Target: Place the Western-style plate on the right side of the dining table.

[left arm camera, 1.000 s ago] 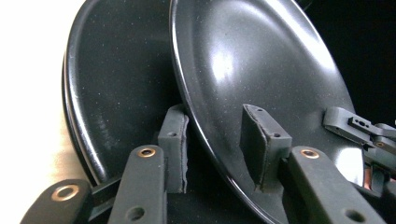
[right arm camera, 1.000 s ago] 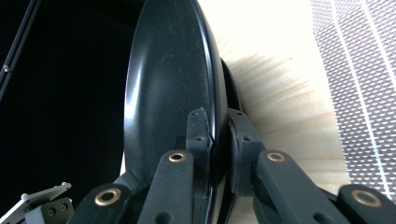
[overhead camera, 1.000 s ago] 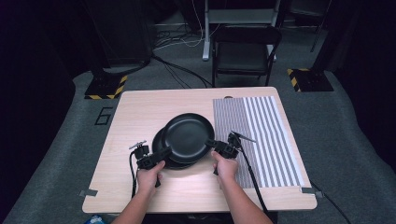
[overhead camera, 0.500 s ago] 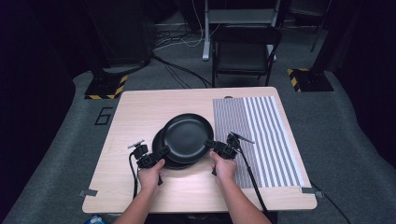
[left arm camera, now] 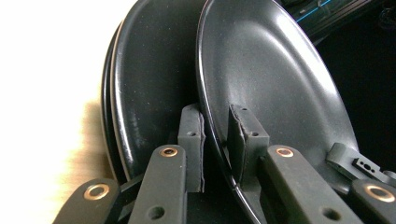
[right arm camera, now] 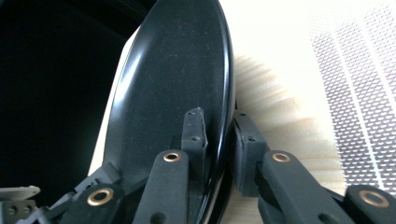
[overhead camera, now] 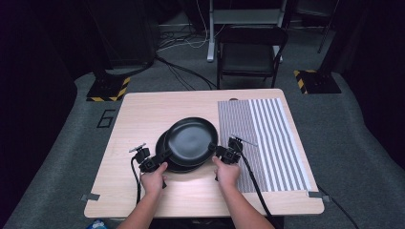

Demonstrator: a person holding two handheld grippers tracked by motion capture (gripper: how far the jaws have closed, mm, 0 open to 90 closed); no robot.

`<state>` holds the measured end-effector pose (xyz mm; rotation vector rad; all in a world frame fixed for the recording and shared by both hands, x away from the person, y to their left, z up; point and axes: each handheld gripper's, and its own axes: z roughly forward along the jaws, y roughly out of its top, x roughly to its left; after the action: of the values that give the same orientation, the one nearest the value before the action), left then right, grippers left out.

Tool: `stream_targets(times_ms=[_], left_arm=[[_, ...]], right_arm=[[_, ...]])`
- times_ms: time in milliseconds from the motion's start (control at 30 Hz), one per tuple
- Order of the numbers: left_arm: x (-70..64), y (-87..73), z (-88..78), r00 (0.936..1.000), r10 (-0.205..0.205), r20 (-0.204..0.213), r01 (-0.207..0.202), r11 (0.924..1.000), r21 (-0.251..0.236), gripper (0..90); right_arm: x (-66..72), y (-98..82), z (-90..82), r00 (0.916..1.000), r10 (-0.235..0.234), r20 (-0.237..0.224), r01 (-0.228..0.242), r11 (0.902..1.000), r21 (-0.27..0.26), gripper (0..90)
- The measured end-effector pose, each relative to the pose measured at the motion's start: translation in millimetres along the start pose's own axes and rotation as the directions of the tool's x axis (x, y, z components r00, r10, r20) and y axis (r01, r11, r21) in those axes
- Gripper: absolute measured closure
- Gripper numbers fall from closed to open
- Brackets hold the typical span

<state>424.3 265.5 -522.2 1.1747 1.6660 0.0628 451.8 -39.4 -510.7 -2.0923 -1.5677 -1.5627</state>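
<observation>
Left tongs (left arm camera: 215,140) and right tongs (right arm camera: 218,144) each clamped on opposite rims of top black plate (overhead camera: 192,140), above stacked plates (overhead camera: 165,148)

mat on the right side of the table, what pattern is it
The mat has grey and white stripes; the high view shows it best.

a light wooden table (overhead camera: 143,114) carries a striped mat (overhead camera: 267,143) along its right edge and a stack of black plates (overhead camera: 165,148) near its middle.
</observation>
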Motion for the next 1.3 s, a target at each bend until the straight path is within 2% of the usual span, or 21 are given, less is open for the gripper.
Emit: stream_targets(times_ms=[133,200,233,300,400,467,767,933,1300], left_arm=[[0.2,1.3,-1.5,0.9998,0.014,-0.016,-0.014,0.9998,-0.016,76.9],[-0.1,1.6,-1.3,0.9996,0.017,-0.022,-0.017,0.9997,-0.016,77.0],[-0.1,1.6,-1.4,0.9996,0.017,-0.022,-0.017,0.9997,-0.014,77.1],[-2.8,0.0,-2.3,0.998,0.047,-0.042,-0.048,0.9986,-0.021,77.0],[-1.7,0.3,-1.8,0.9988,0.031,-0.038,-0.032,0.9993,-0.021,77.3],[-1.7,0.6,-1.8,0.999,0.025,-0.038,-0.026,0.9995,-0.02,77.4],[-6.2,3.0,-4.2,0.9984,0.048,-0.028,-0.049,0.9985,-0.026,77.4],[-11.4,5.1,-6.8,0.9982,0.057,-0.021,-0.057,0.9979,-0.03,77.4],[-21.8,15.8,-16.7,0.9957,0.092,-0.007,-0.093,0.9941,-0.057,77.5]], right_arm=[[5.6,-1.9,-3.3,0.9969,-0.062,0.048,0.064,0.9972,-0.038,74.1],[5.5,-1.4,-3.8,0.9948,-0.086,0.054,0.089,0.9952,-0.041,74.8],[5.6,-0.8,-3.4,0.9964,-0.07,0.047,0.072,0.9969,-0.032,75.7],[4.9,0.1,-2.6,0.997,-0.058,0.051,0.059,0.998,-0.024,77.8],[3.6,1.3,-2.0,0.9994,0.001,0.033,0.0,0.9999,-0.013,79.4],[4.1,1.8,-1.7,0.9993,-0.004,0.037,0.005,0.9999,-0.01,79.5],[1.0,2.0,-3.3,0.9998,0.01,0.015,-0.01,0.9999,-0.012,79.6],[4.8,3.6,-7.9,0.9999,-0.003,0.012,0.004,0.9996,-0.027,79.6],[16.1,9.6,-15.3,1.0,-0.001,-0.009,0.001,0.9994,-0.036,79.1]])
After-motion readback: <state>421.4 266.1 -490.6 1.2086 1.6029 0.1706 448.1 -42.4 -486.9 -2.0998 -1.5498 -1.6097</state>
